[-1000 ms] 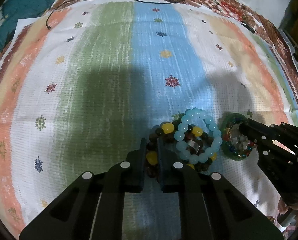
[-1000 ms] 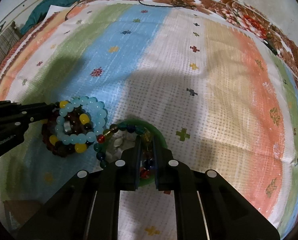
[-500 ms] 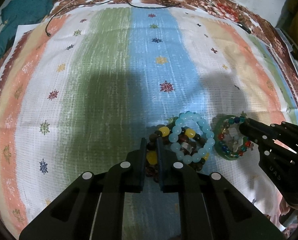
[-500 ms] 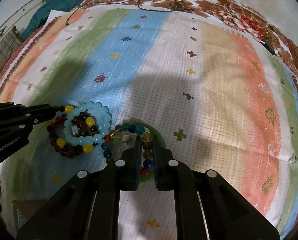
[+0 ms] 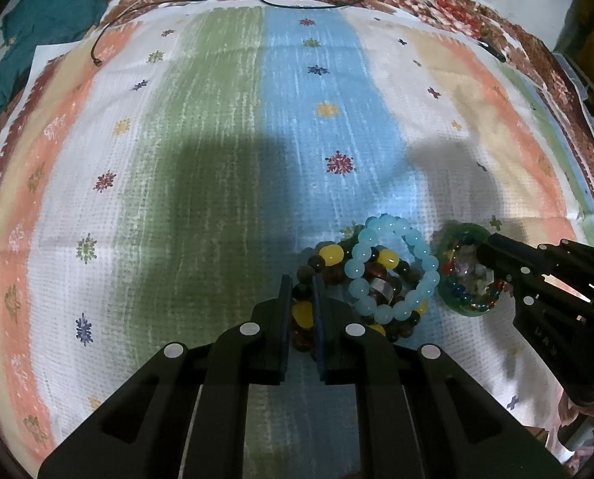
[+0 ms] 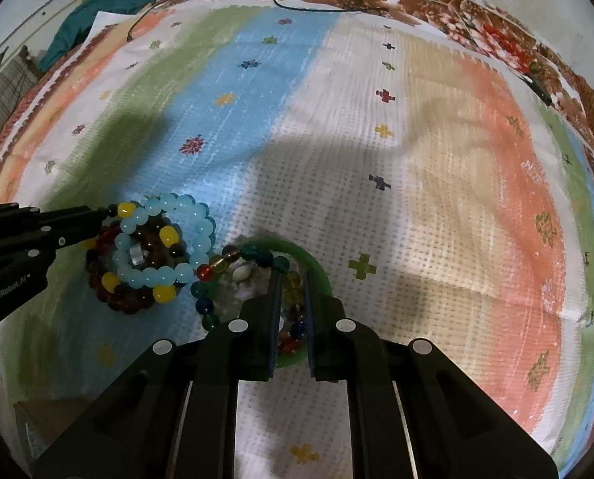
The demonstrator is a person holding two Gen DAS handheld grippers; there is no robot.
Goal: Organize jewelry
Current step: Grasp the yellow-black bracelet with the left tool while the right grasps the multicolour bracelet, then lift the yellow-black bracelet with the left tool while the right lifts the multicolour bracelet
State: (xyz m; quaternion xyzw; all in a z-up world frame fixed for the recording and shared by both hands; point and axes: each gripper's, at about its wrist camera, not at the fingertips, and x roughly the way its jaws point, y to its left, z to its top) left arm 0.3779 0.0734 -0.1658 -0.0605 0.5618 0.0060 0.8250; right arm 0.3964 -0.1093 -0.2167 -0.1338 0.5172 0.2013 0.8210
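Observation:
My left gripper [image 5: 300, 279] is shut on a brown and yellow bead bracelet [image 5: 329, 257]; a light blue bead bracelet [image 5: 393, 271] and a silver ring [image 5: 377, 289] lie tangled with it. The same bundle shows in the right wrist view [image 6: 153, 255], with the left gripper [image 6: 105, 212] at its left edge. My right gripper [image 6: 290, 275] is shut on a green bangle [image 6: 317, 267] stacked with a multicoloured bead bracelet [image 6: 217, 265]. That stack shows in the left wrist view [image 5: 462, 275], held by the right gripper [image 5: 486, 245].
Everything sits over a striped cloth [image 5: 217, 159] on a floral bedspread [image 5: 416, 0]. A black cord [image 5: 281, 0] lies along the far edge. A teal garment [image 5: 37, 28] lies at the far left. A dark small object [image 6: 538, 86] lies at the far right.
Both grippers have kept their hold on their bundles. The views have shifted slightly, with the jewelry drawn a little nearer and the two bundles staying side by side.

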